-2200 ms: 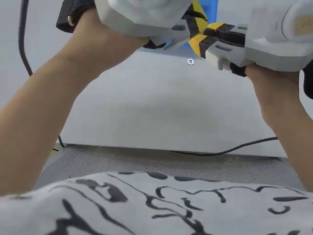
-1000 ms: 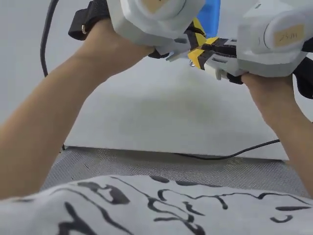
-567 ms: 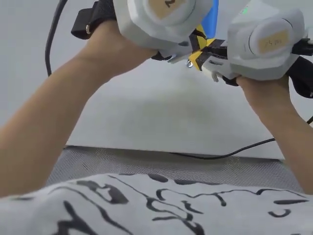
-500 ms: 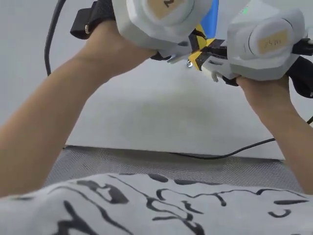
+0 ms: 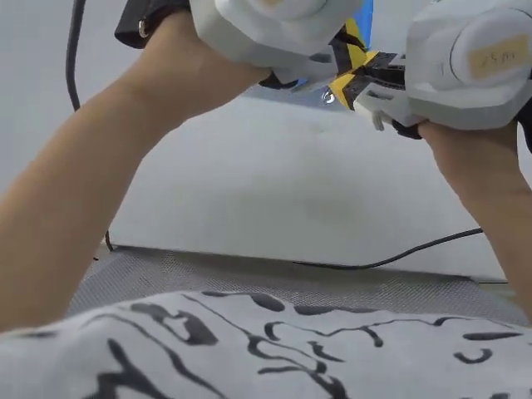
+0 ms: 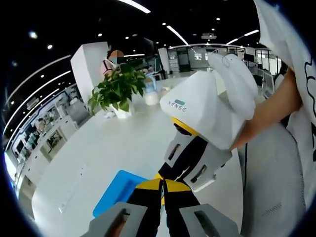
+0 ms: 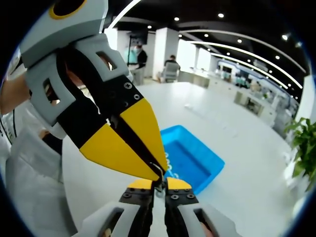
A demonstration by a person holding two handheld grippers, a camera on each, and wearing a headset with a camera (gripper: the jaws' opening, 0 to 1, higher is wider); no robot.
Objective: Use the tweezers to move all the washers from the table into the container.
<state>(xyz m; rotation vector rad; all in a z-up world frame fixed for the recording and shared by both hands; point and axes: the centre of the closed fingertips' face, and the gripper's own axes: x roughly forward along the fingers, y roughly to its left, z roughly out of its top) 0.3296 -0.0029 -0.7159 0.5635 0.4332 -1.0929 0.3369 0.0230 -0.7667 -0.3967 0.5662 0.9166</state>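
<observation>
You hold your left tongs [image 6: 163, 183] pinched narrow, tips meeting just over one washer [image 5: 329, 98] on the counter [image 5: 274, 183], probably to steady the right tongs [image 7: 159, 185], clamped on what look like the tweezers [image 7: 158, 174], beside the blue container [image 7: 192, 160].

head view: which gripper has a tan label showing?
Right gripper, at picture right: tan label on its round cap. Left gripper: body cropped at the top.
</observation>
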